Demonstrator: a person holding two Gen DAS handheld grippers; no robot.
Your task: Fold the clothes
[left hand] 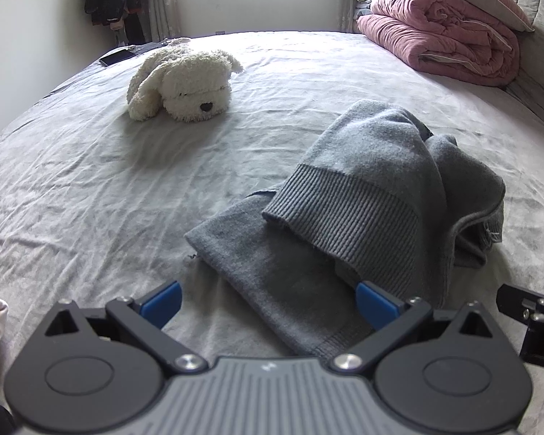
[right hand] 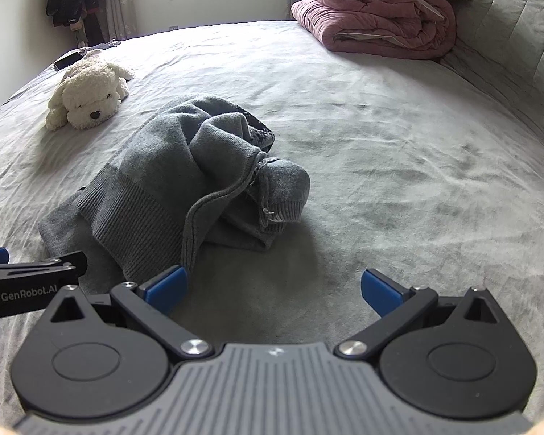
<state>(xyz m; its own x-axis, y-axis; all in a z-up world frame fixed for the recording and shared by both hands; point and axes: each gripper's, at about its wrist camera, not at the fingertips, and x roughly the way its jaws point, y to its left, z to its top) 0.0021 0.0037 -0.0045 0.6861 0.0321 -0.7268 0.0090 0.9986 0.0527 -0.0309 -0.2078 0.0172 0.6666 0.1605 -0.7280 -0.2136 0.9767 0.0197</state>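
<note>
Both grippers, left gripper point(left hand: 268, 302) and right gripper point(right hand: 273, 290), gape wide, holding nothing. Crumpled grey sweater point(left hand: 362, 195) lies just ahead on the bed point(left hand: 90, 181); soft, floppy knit, probably grab the ribbed hem point(left hand: 344, 210).

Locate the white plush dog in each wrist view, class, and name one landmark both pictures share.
Left wrist view: the plush dog lies upper left of centre, beyond the grey sweater.
Right wrist view: the plush dog lies far left, upper part.
Shared landmark: the folded pink quilt, upper right in both.
</note>
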